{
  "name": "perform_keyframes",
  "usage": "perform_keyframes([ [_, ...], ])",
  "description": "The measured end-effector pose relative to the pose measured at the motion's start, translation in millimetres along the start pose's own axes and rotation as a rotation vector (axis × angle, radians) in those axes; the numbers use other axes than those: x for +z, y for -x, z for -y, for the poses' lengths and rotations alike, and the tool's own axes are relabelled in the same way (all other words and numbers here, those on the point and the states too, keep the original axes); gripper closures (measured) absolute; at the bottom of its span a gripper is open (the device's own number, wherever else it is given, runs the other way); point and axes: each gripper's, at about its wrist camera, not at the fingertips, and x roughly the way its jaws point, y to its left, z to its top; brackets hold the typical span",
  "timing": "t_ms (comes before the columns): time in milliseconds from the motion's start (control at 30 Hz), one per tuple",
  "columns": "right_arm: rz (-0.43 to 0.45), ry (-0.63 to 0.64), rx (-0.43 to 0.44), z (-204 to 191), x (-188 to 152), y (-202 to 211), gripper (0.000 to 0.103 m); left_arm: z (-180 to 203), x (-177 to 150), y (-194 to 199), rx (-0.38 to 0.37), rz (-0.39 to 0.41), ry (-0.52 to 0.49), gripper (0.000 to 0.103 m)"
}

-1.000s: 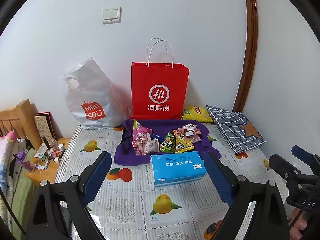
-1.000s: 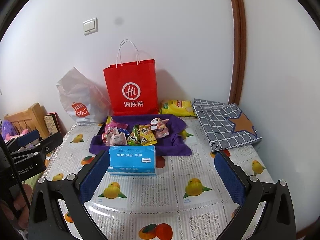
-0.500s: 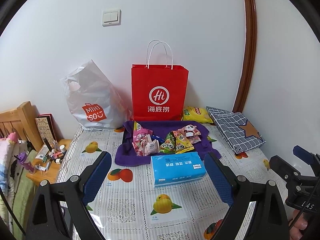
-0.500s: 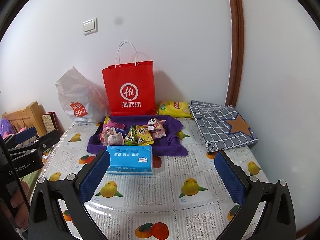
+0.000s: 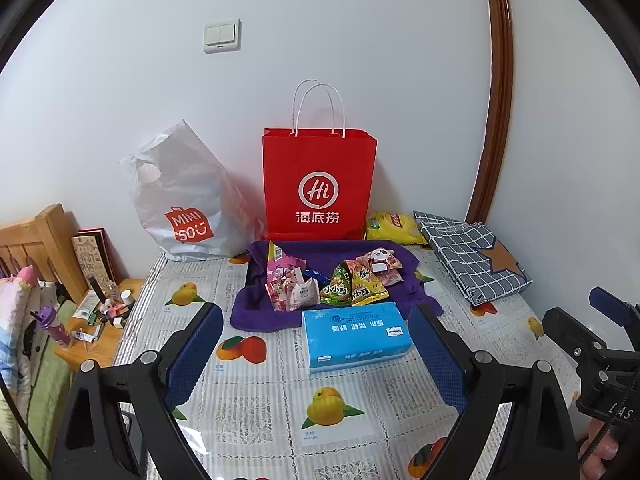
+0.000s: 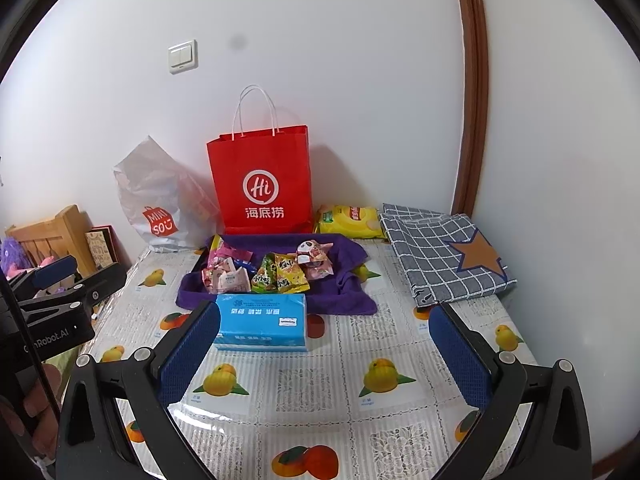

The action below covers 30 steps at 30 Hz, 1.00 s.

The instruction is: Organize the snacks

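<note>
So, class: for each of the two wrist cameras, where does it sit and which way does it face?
Left wrist: sits behind the open left gripper, facing the wall over the blue tissue pack; right gripper shows at right.
Right wrist: sits behind the open right gripper, further right, same heading; left gripper shows at left.
Shared: red paper bag, snack packets on the purple cloth.
</note>
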Motion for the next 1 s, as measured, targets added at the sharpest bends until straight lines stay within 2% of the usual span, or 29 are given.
perform_keyframes([
  [1000, 0.019, -0.009, 0.016, -0.4, -2.4, 8.1, 0.0, -0.3, 0.8, 2.5, -0.01, 0.004, -0.006, 0.009],
])
